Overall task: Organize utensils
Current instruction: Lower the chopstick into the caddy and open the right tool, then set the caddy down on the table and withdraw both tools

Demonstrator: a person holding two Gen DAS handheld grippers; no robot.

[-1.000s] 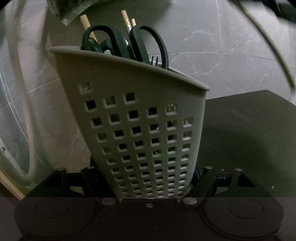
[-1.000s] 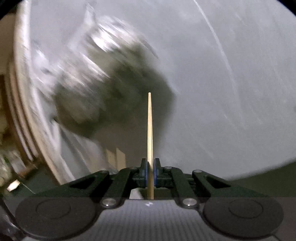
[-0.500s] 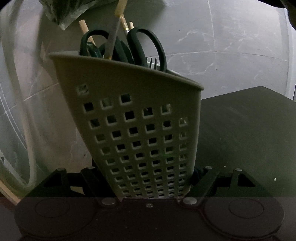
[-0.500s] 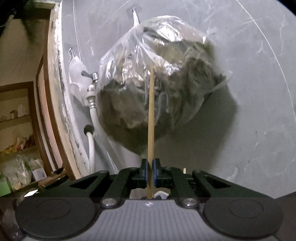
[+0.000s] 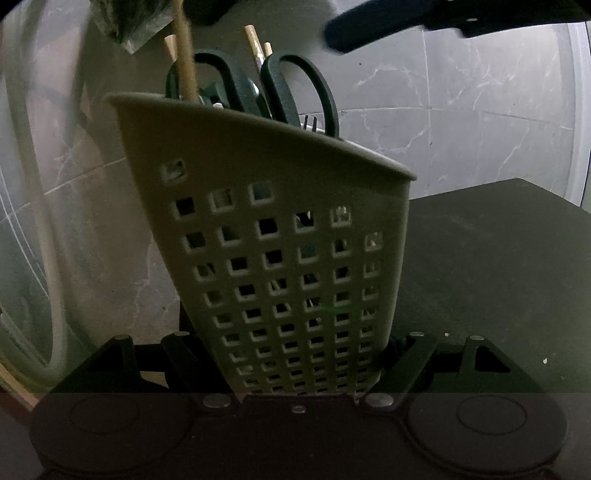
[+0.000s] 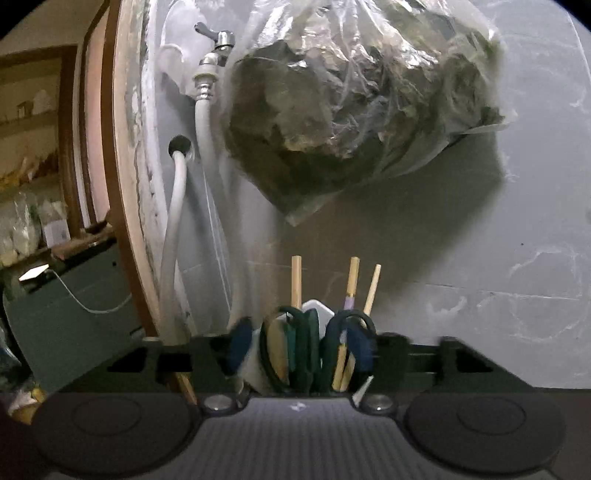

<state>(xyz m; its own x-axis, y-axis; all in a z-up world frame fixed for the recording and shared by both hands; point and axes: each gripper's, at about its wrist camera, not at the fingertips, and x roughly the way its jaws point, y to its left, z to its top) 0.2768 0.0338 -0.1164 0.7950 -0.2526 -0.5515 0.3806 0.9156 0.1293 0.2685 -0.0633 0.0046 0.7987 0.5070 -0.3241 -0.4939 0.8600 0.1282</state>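
Note:
A grey perforated utensil holder (image 5: 288, 258) stands tilted on the dark countertop (image 5: 498, 258), and my left gripper (image 5: 295, 354) is shut on its base. Dark-green scissors (image 5: 295, 85), a fork and wooden chopsticks (image 5: 184, 55) stick out of it. In the right wrist view my right gripper (image 6: 299, 350) is open just above the holder, its blue pads (image 6: 236, 347) on either side of the scissor handles (image 6: 314, 347). Three chopsticks (image 6: 352, 280) stand upright between them. The right gripper also shows as a dark blur in the left wrist view (image 5: 424, 22).
A plastic bag of dark greens (image 6: 362, 99) hangs on the grey marble wall. A tap (image 6: 218, 44) with white hoses (image 6: 173, 236) is at the left, beside a wooden door frame (image 6: 114, 184).
My right gripper has come down over the holder, opened and let go of the chopstick, which now stands in the holder. The left gripper has kept hold of the holder.

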